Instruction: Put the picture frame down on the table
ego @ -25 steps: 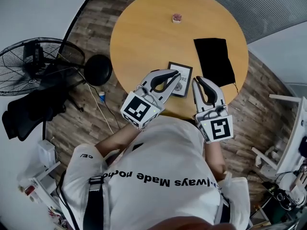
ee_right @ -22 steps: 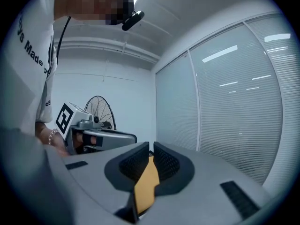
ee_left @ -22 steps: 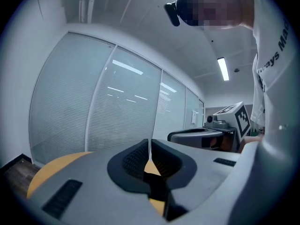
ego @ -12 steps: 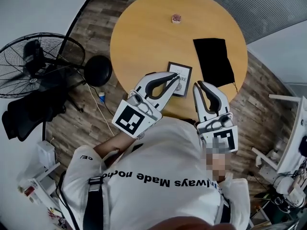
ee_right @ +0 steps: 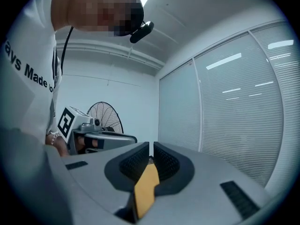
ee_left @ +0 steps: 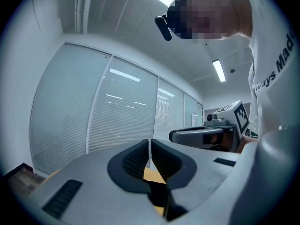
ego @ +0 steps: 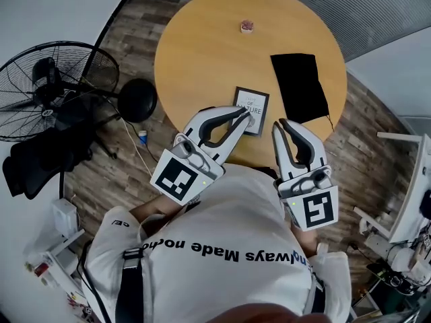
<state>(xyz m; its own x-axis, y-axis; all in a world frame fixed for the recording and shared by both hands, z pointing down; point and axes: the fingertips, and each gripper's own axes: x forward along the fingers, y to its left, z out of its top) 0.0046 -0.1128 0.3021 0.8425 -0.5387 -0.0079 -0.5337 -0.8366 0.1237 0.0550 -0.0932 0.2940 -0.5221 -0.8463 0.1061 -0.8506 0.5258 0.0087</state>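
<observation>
The black picture frame (ego: 256, 102) lies flat on the round wooden table (ego: 202, 46), near its front edge, white print face up. My left gripper (ego: 247, 112) hovers over the frame's near corner, shut and holding nothing. In the left gripper view its jaws (ee_left: 149, 146) stand together with only a thin slit between them. Just right of the frame, my right gripper (ego: 278, 124) is also shut and empty. The right gripper view (ee_right: 151, 150) shows its pads nearly touching above the table's edge.
A black cloth (ego: 301, 86) lies on the table to the right of the frame. A small pink object (ego: 248, 25) sits at the far side. On the floor to the left are a standing fan (ego: 50, 86) and a black round stool (ego: 137, 98).
Both grippers have drawn back a little toward the person. The frame has stayed flat on the table.
</observation>
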